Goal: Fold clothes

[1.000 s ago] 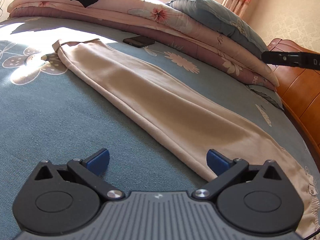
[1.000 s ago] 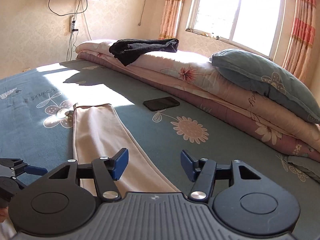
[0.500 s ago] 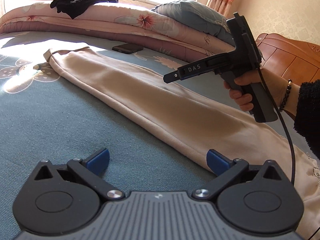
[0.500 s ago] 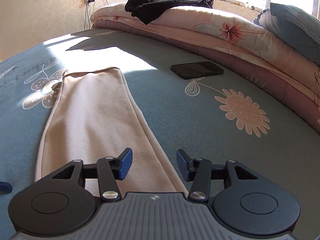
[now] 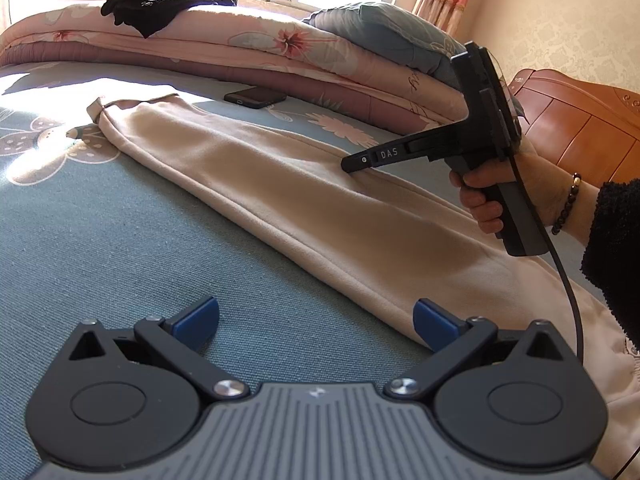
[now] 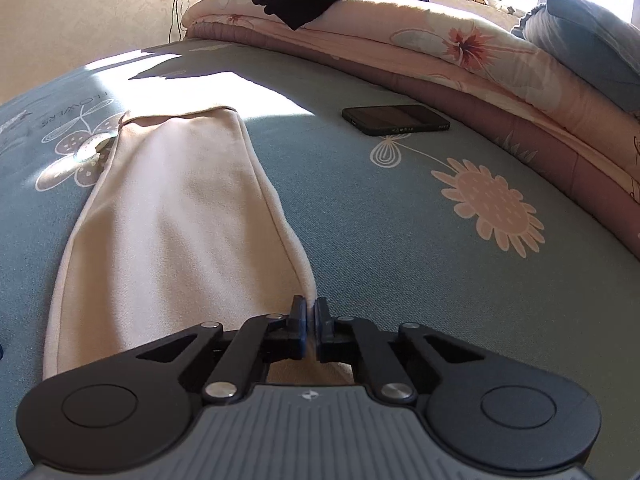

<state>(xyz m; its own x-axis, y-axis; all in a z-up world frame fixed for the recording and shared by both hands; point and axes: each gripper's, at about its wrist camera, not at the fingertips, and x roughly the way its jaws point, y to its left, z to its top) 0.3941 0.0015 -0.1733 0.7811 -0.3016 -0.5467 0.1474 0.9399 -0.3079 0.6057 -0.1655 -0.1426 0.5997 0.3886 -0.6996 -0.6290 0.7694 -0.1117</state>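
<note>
Beige trousers lie folded lengthwise in a long strip across the blue bedspread; they also show in the right wrist view. My left gripper is open and empty, low over the bedspread beside the near edge of the trousers. My right gripper is shut on the far edge of the trousers, about midway along the leg. In the left wrist view the right gripper shows from the side, its tip down on the cloth.
A black phone lies on the bedspread beyond the trousers. Folded pink floral quilts with a black garment and a blue pillow run along the far side. A wooden headboard stands at the right.
My right gripper has come down onto the far edge of the trousers and shut on the cloth. My left gripper has stayed open in about the same place.
</note>
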